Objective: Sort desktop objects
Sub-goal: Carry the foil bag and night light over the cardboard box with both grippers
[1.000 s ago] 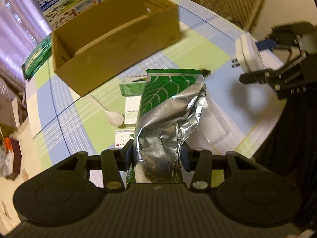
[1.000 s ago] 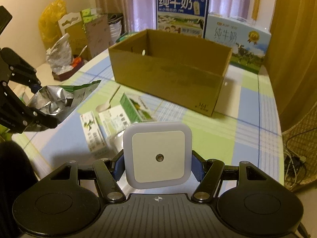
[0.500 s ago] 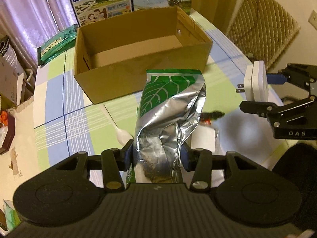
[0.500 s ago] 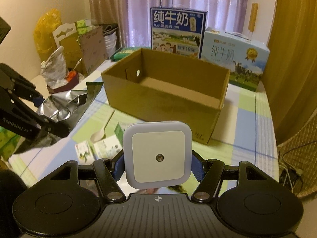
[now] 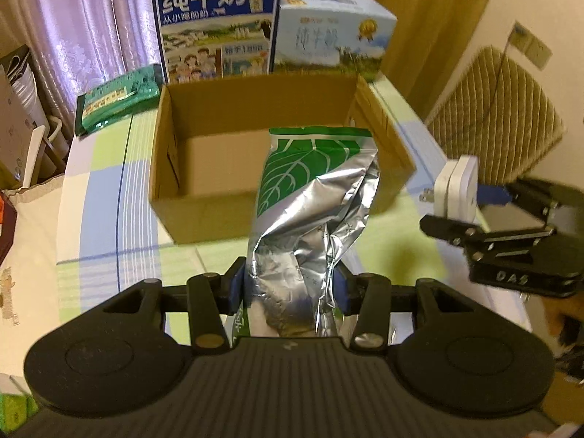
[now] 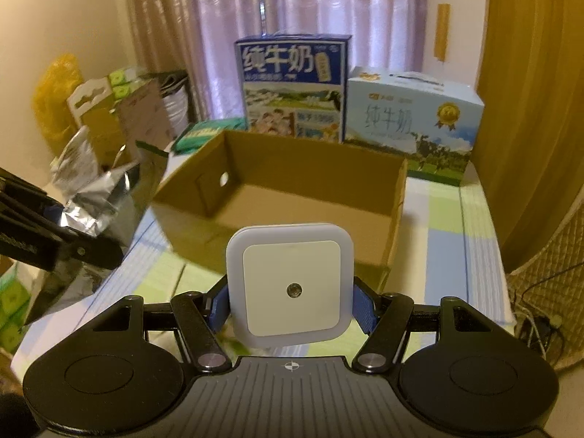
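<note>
**Both grippers loaded, facing the box**

Low centre of the left view, the left gripper [image 5: 288,286] clamps a foil bag [image 5: 310,211]; the right gripper [image 6: 290,303] pinches a white night light [image 6: 290,284]. Only the left view shows the light's plug prongs, at right. Beyond, the empty box [image 6: 292,197] now looms closer than a second ago, milk cartons [image 5: 219,25] behind.

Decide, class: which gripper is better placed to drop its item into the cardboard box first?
Probably the left gripper. Its foil bag already overlaps the cardboard box opening, while the right gripper holds the night light short of the near wall.
</note>
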Available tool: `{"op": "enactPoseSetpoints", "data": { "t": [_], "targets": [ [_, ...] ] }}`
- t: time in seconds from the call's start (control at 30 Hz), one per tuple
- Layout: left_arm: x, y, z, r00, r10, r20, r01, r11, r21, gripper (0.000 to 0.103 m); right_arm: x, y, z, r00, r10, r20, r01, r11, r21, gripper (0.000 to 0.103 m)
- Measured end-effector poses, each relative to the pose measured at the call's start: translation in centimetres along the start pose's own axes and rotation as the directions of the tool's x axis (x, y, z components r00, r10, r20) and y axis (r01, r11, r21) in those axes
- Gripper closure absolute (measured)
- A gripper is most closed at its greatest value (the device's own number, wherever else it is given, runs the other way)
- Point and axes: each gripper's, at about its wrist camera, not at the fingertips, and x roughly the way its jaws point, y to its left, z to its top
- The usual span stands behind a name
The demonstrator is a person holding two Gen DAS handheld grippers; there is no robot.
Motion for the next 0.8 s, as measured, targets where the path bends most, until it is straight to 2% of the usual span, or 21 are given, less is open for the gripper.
{"op": "enactPoseSetpoints", "data": {
  "t": [0.37,0.53,0.8],
  "targets": [
    [4.9,2.4,7.6,0.999,-0.003,0.032,0.005,0.997,-0.073,0.061,6.4,-3.6,5.3,1.0,-0.011,-0.003,0.011,0.996,0.092,0.04],
    [7.7,3.4,10.0,0.999,-0.018,0.039,0.022,0.994,-0.104,0.061,8.9,-5.3,6.4,1.0,-0.031,0.004,0.03,0.991,0.129,0.04],
    [11.6,4.4,12.7,1.0,0.008,0.024,-0.005,0.993,-0.115,0.061,12.5,-7.3,7.0,0.999,-0.029,-0.027,0.033,0.986,0.165,0.04]
  ]
}}
